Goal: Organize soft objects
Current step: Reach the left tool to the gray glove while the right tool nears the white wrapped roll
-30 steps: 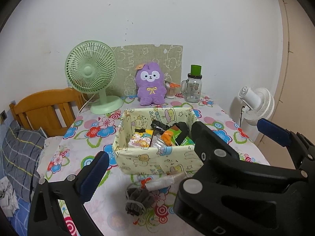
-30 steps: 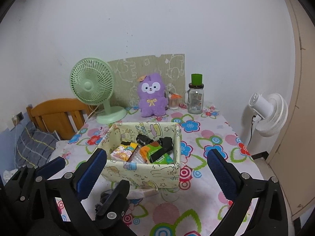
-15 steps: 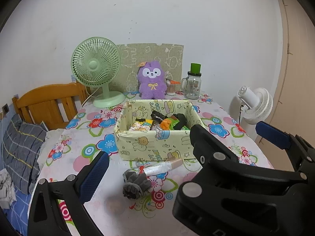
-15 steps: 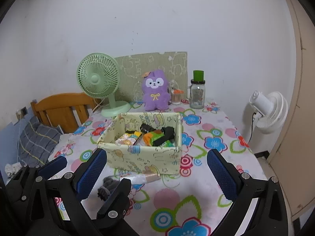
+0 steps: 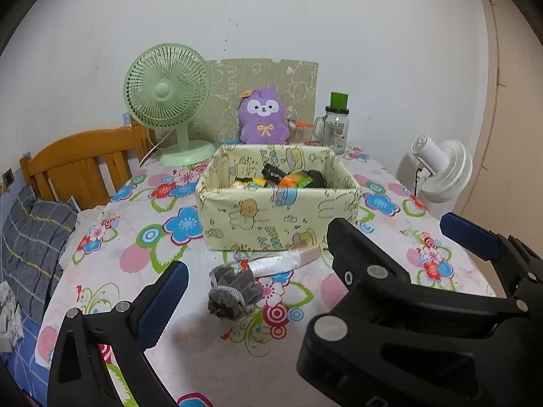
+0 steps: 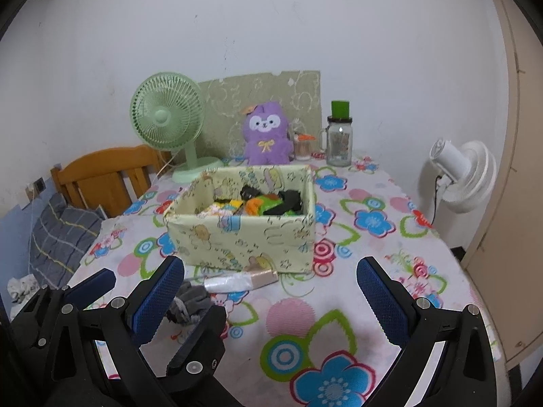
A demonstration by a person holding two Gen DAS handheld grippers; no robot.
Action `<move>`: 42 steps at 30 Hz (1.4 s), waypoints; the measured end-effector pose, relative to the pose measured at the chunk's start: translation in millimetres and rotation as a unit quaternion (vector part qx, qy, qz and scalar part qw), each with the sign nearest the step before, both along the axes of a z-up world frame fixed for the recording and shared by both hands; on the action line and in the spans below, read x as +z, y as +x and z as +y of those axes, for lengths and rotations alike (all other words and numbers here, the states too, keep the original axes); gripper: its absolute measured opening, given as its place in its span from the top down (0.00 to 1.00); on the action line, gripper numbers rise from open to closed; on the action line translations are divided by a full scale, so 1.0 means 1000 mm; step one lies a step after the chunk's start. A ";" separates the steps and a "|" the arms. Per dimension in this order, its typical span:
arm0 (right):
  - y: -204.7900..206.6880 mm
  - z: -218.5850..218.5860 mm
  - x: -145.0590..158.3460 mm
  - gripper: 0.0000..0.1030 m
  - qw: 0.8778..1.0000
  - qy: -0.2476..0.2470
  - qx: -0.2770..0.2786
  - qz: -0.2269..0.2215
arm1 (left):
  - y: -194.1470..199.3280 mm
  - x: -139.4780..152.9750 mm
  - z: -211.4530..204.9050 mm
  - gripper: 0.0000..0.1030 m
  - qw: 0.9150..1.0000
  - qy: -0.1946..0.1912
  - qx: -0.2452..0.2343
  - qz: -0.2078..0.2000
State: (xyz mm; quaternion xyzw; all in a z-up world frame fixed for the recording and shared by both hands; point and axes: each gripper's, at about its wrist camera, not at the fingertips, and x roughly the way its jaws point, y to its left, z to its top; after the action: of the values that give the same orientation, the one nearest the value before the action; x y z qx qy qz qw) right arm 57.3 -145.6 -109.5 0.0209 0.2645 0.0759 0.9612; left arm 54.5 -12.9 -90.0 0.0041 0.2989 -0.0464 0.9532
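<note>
A pale yellow fabric box (image 5: 271, 217) (image 6: 237, 234) stands mid-table and holds several packets and dark items. In front of it lie a grey bundled sock (image 5: 232, 291) (image 6: 188, 303) and a plastic-wrapped tube (image 5: 283, 259) (image 6: 241, 279). A purple plush toy (image 5: 264, 117) (image 6: 268, 134) sits at the back by the wall. My left gripper (image 5: 258, 268) is open and empty, near the table's front, with the sock between its fingers' line of sight. My right gripper (image 6: 269, 295) is open and empty, to the right of the left one.
A green desk fan (image 5: 168, 101) and a glass jar with a green lid (image 5: 334, 125) stand at the back. A wooden chair (image 5: 78, 166) with grey cloth is left of the flowered table (image 5: 142, 237). A white fan (image 5: 441, 169) stands off the right edge.
Both grippers have drawn back and lowered toward the table's front; the box and the sock now sit farther ahead. Both stay open and empty.
</note>
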 end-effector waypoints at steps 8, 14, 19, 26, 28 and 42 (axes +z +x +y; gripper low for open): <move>0.010 0.007 -0.026 0.00 1.000 0.005 0.008 0.016 | 0.009 -0.025 0.010 0.00 1.000 -0.004 0.010 0.020; 0.022 0.015 -0.042 0.00 0.999 0.001 0.020 0.032 | 0.017 -0.040 0.015 0.00 0.999 -0.001 0.016 0.037; 0.030 0.021 -0.054 0.00 0.999 0.001 0.024 0.044 | 0.027 -0.053 0.023 0.03 0.998 -0.004 0.020 0.054; 0.047 0.023 -0.066 0.00 0.998 -0.003 0.025 0.063 | 0.048 -0.068 0.033 0.12 0.996 -0.001 0.040 0.081; 0.051 0.025 -0.067 0.00 0.998 -0.006 0.025 0.065 | 0.051 -0.070 0.034 0.13 0.996 -0.004 0.039 0.085; 0.077 0.036 -0.082 0.00 0.995 -0.009 0.035 0.092 | 0.068 -0.079 0.038 0.52 0.993 -0.014 0.019 0.114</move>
State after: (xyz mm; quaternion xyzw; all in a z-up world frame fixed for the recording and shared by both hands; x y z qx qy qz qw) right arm 134.8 -109.7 -191.1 0.0104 0.3535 0.1047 0.9295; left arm 122.1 24.8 -169.5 -0.0197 0.4050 -0.0329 0.9135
